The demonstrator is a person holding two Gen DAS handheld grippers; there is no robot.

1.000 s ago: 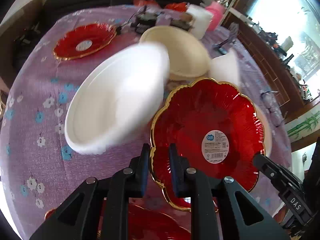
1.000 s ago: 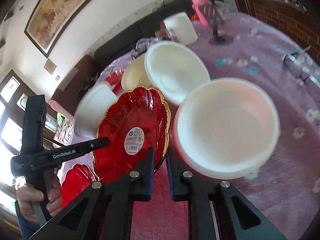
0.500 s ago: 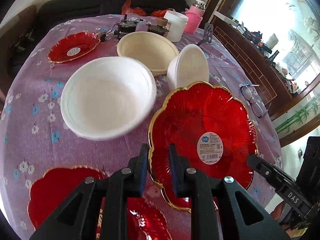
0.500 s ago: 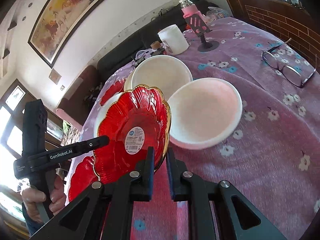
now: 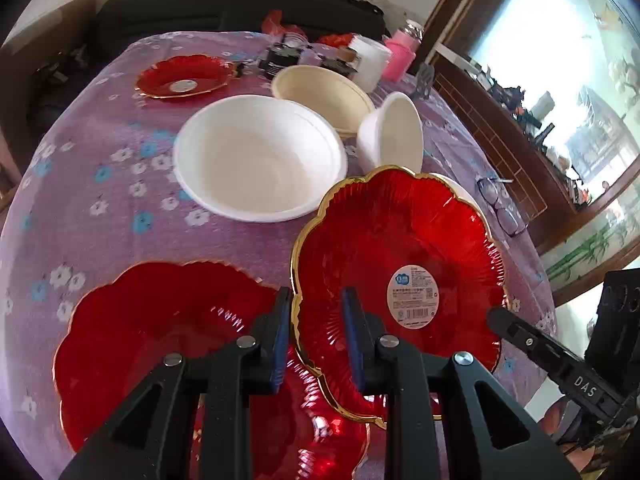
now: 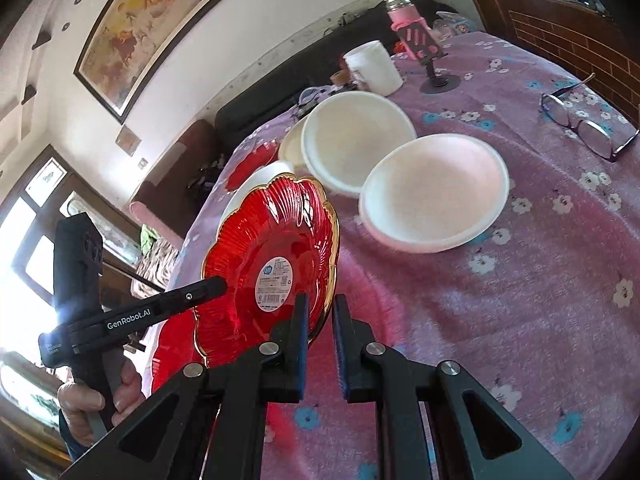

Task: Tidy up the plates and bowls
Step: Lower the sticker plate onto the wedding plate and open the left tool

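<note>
Widening left claw [image 5: 316, 336] now straddles red plate [image 5: 400, 280] rim.

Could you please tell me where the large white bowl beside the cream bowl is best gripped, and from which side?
Pinch the near rim of the large white bowl from above, one finger inside, one outside: it stands mouth-up, too wide to span, that rim clear.

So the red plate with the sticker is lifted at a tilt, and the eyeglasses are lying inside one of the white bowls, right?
Not quite. The red plate is lifted at a tilt, but the eyeglasses lie on the purple tablecloth, apart from the white bowls. The right wrist view shows it.
</note>
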